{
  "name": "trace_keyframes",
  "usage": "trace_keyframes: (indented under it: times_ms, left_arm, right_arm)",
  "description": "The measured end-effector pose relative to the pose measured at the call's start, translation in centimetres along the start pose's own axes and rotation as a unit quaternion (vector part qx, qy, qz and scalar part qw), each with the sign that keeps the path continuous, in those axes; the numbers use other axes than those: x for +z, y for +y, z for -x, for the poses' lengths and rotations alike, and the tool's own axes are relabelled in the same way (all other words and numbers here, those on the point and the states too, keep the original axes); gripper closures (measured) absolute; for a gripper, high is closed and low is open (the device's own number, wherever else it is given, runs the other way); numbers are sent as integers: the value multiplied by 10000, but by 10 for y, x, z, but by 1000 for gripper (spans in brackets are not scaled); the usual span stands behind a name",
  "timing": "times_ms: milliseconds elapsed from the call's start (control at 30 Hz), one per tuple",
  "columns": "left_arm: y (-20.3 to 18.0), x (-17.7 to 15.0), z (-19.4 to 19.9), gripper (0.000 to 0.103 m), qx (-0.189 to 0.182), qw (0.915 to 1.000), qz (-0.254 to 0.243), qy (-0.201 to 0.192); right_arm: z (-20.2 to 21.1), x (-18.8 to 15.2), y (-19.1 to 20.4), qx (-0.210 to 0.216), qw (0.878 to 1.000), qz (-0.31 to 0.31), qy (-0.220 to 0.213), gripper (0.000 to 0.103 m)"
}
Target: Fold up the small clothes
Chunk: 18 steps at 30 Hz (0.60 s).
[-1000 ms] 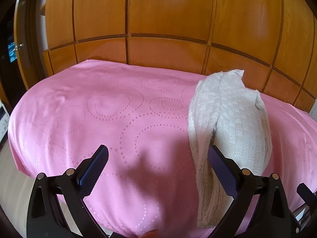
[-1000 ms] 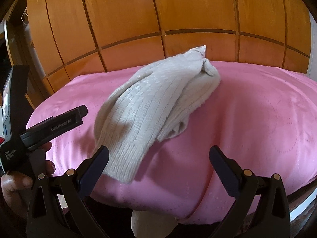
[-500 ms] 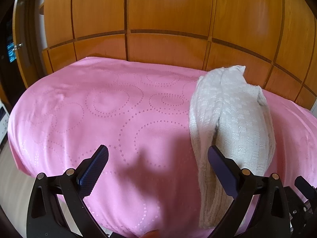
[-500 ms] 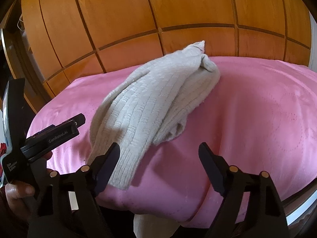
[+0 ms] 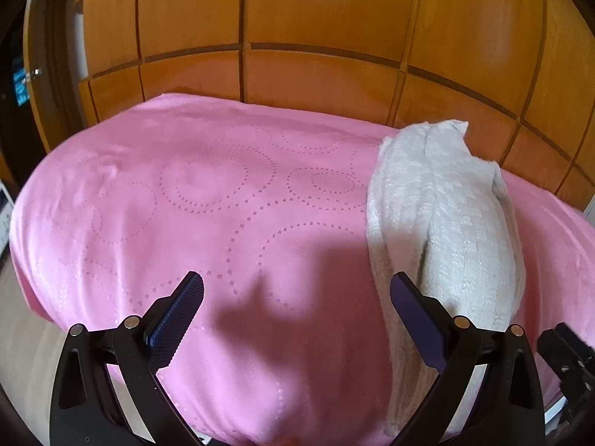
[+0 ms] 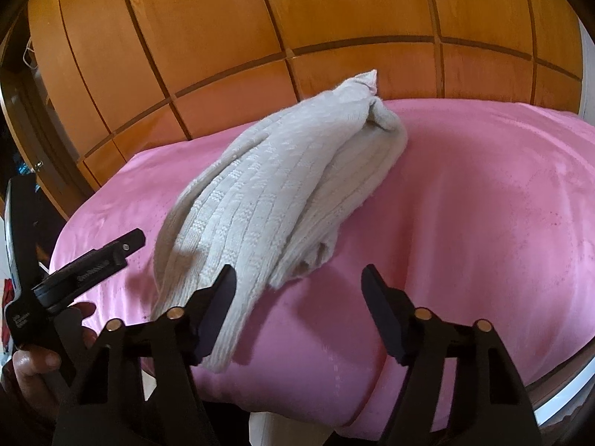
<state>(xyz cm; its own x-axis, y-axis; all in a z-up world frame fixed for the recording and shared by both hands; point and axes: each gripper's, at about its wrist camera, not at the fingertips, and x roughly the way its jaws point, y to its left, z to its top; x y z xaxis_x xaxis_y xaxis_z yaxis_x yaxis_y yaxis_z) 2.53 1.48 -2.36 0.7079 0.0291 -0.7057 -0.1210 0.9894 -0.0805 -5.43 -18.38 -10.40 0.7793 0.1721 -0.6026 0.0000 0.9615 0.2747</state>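
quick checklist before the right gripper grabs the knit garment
1. Garment within reach, lying bunched on the pink cover: ok.
2. Right gripper free of cloth: ok, nothing between the jaws, which are closing.
3. Jaws lined up on the near hem: not ok, the hem lies at and left of the left finger.
4. Left gripper open and clear: ok, over bare cover.
5. Grippers apart from each other: ok.
6. Number of layers at the hem: cannot tell.
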Motion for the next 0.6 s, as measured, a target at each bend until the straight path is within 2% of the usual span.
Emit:
trace_keyframes:
  times_ms: [67, 133, 200, 233, 267, 333, 400, 500, 533, 567, 600]
  left_arm:
    - [7, 2, 1, 4, -128, 9999, 114, 1]
    - [9, 3, 1, 4, -366, 9992, 161, 45]
    - [9, 3, 1, 7, -636, 9978, 131, 97]
    - [8, 3, 1, 13, -739, 9971, 107, 129]
    - [5, 2, -1, 16, -894, 9958, 69, 206]
    - [1, 2, -3, 18, -992, 9947, 29, 281]
    - [-4, 2, -7, 25, -1094, 9935, -62, 312]
    - [-15, -2, -21, 35, -1192, 9913, -259, 491]
    - [-17, -3, -27, 44, -1234, 9902, -271, 599]
    - [-19, -4, -34, 49, -1344, 9877, -272, 747]
    - [-20, -6, -41, 63, -1484, 9845, -250, 902]
  right_arm:
    - [-10, 3, 0, 171, 9997, -111, 164, 51]
    - [-23, 7, 1, 352, 9985, -227, 341, 56]
    - [-34, 10, 4, 517, 9971, -333, 450, 63]
    - [-39, 14, 7, 488, 9972, -322, 459, 66]
    - [-39, 16, 7, 415, 9978, -346, 388, 66]
    - [-40, 23, 5, 352, 9980, -471, 220, 66]
    - [-44, 29, 5, 271, 9985, -452, 140, 66]
    - [-66, 33, 8, 420, 9980, -279, 388, 66]
    - [-74, 32, 10, 520, 9972, -213, 486, 66]
    - [-78, 32, 12, 555, 9969, -145, 542, 72]
    - [-80, 33, 14, 647, 9960, -79, 609, 78]
